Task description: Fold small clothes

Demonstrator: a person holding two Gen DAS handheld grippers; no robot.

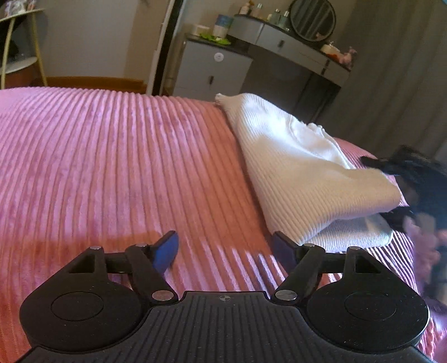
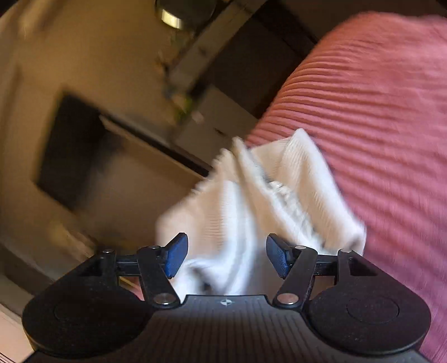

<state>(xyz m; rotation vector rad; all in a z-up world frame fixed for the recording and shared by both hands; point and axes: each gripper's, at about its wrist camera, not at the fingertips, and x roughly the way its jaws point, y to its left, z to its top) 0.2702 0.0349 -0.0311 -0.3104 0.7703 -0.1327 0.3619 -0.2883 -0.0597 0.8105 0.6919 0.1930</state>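
We've got the white knit garment (image 1: 301, 173) at center-right of the left wrist view, ribbed fabric folded over itself w/ a lower layer poking out at its near edge, lying on the pink ribbed bedspread (image 1: 111, 167). In the right wrist view the same garment (image 2: 251, 201) fills the middle of the frame, bunched and blurred, its near part running down btwn the blue pads (image 2: 176, 255) of our right gripper (image 2: 226, 257); jaws are spread apart, and we can't tell if either pad touches the cloth. Bedspread (image 2: 377, 125) takes the right side of that frame. Our left gripper (image 1: 226, 251) sits at bottom center of its view, released, jaws wide, nothing btwn them, the garment's near corner just beside its right finger. At the right edge of the left view, a dark blurred shape against the garment's end, prob. the other gripper, too smeared to read. Upper right of that view: grey dressing table (image 1: 293, 47) w/ round mirror (image 1: 313, 19), grey cabinet (image 1: 212, 69) beside it.
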